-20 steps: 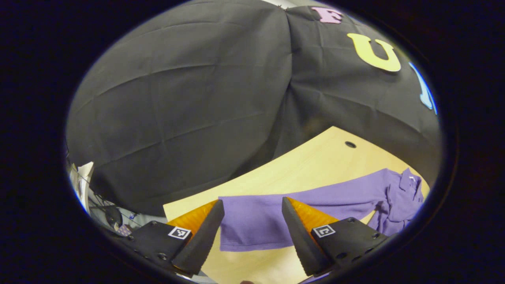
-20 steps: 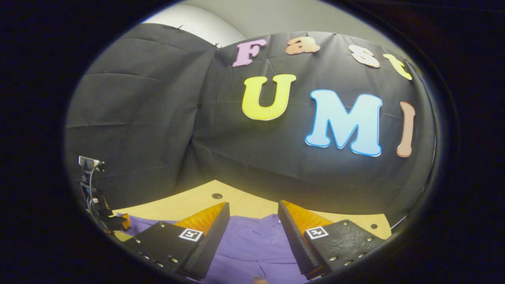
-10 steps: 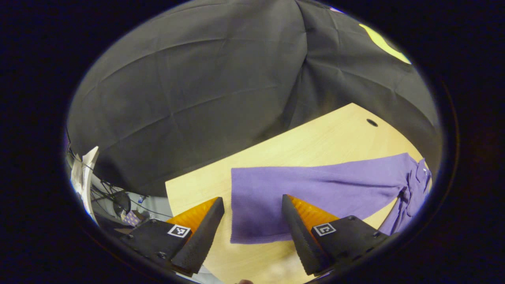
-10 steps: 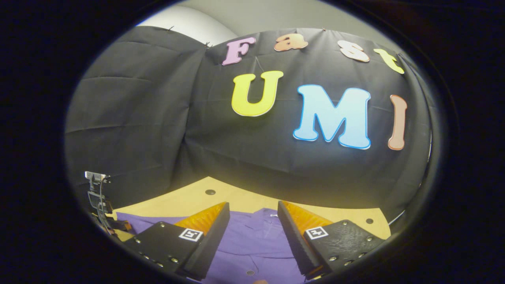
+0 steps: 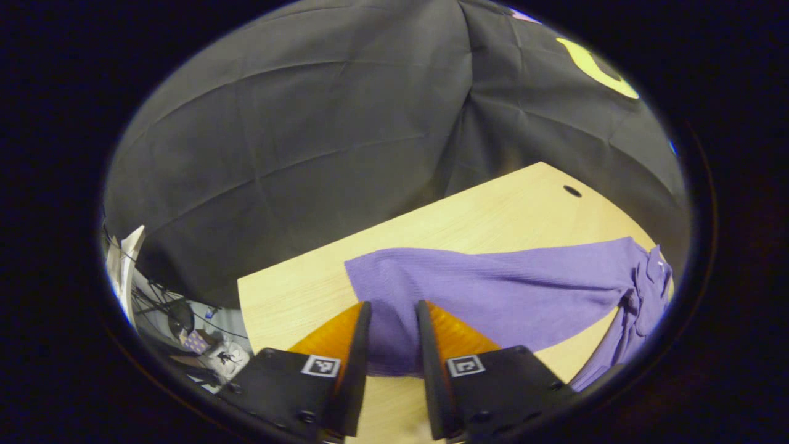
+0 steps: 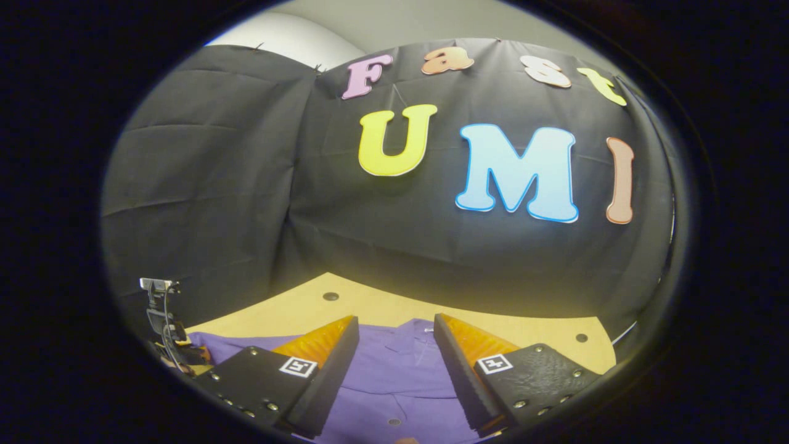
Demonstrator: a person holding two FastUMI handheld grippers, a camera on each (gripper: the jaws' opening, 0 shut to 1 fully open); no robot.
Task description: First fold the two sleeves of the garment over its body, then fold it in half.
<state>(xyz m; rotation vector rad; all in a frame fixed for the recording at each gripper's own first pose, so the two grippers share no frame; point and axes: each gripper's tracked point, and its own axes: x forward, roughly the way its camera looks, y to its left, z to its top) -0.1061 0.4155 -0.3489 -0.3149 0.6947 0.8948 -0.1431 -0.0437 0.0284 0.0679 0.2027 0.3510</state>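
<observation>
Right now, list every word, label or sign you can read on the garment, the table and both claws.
Left claw: square coded markers, patterns only, no letters.
Right claw: square coded tags, no letters.
Garment: small white neck tag, too small to read.
Table: none.

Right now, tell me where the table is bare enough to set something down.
Bare table runs between the sleeve and the wall, out to the hole. A smaller patch lies at the corner left of the cuff. In the right gripper view, a strip lies behind the collar. It is crowded where the left gripper has closed around the cuff.
</observation>
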